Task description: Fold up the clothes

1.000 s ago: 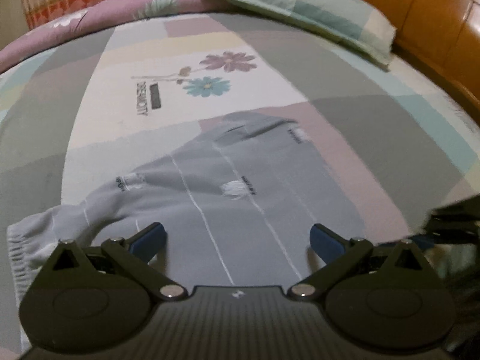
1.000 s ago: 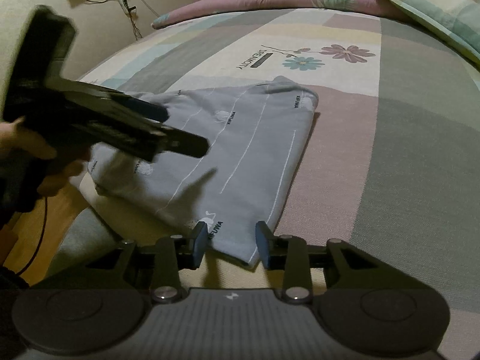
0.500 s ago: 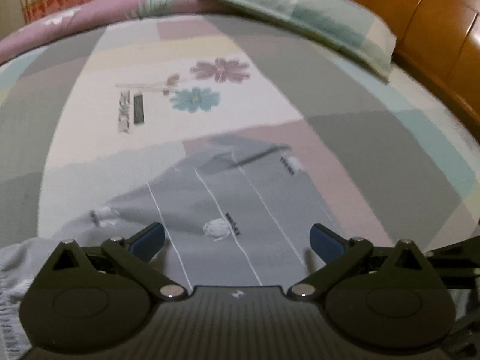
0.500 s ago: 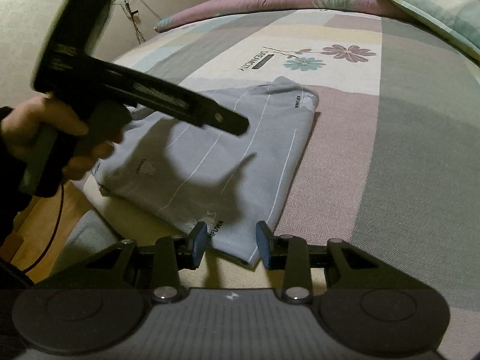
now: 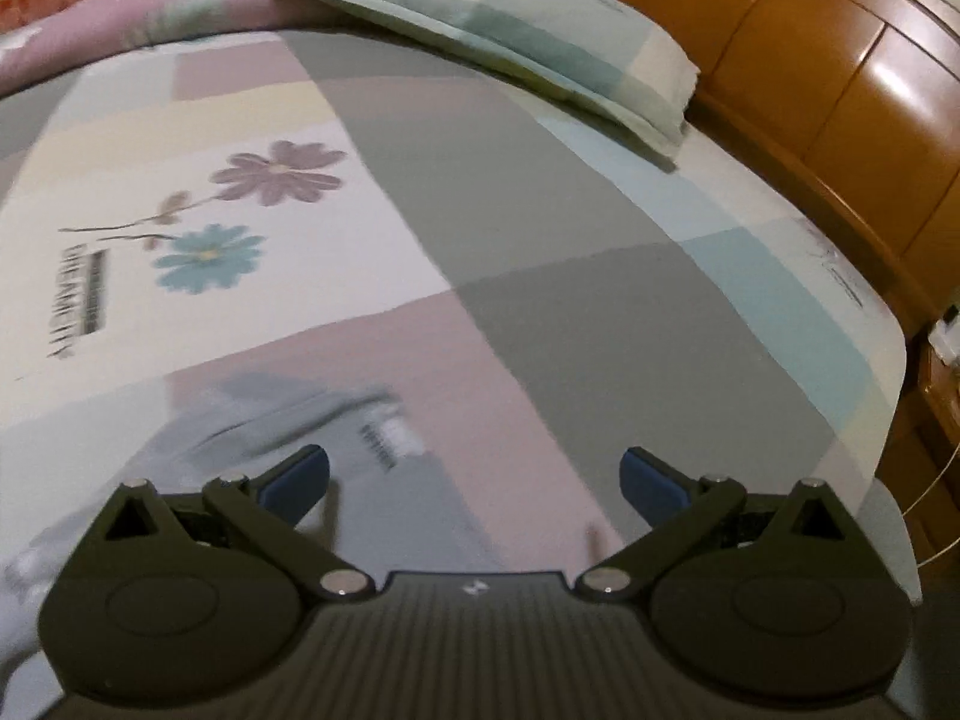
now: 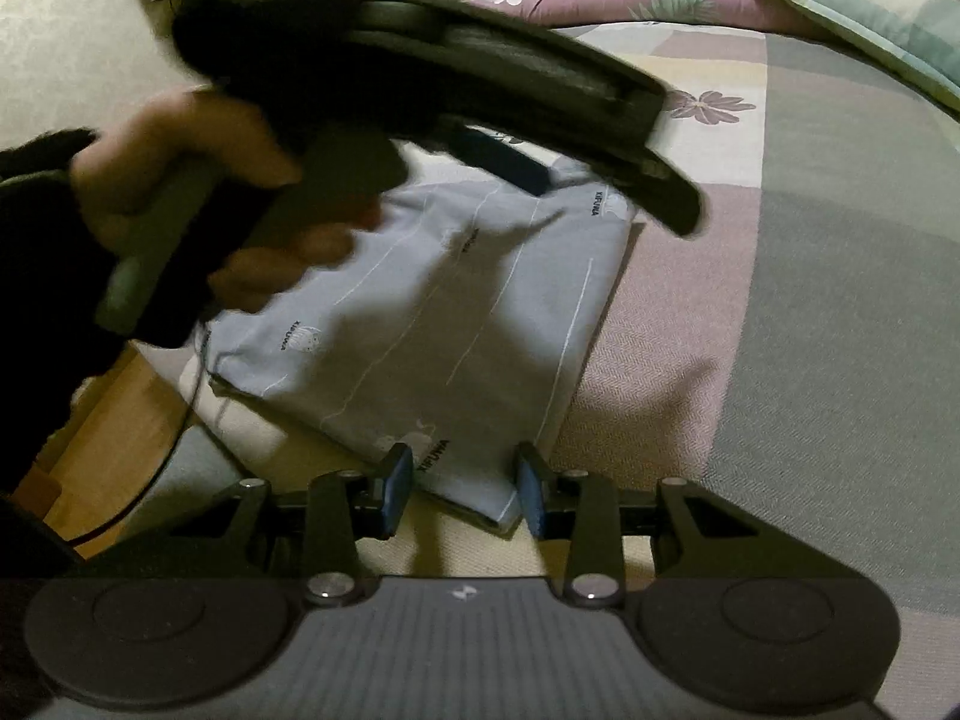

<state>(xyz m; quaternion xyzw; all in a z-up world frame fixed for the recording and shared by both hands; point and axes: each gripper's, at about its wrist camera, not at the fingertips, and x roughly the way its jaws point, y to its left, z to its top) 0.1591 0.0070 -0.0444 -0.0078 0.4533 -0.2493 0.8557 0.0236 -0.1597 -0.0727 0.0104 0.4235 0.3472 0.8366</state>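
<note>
Shirt lies on bed near its edge, folded to a rectangle already, maybe one more fold left. L gripper spread wide, empty. R gripper part-open astride near corner, not pinching.

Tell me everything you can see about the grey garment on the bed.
The grey garment looks like soft, thin cloth, light grey-blue with thin white lines and small printed white figures beside dark lettering. It lies folded flat, roughly rectangular, on the patchwork bed cover near the bed's edge. Its near corner sits between the blue pads of the right gripper, whose jaws stand partly open around it; whether they press it is unclear. The left gripper, open and empty, is above its far part and casts a shadow on it.
</note>
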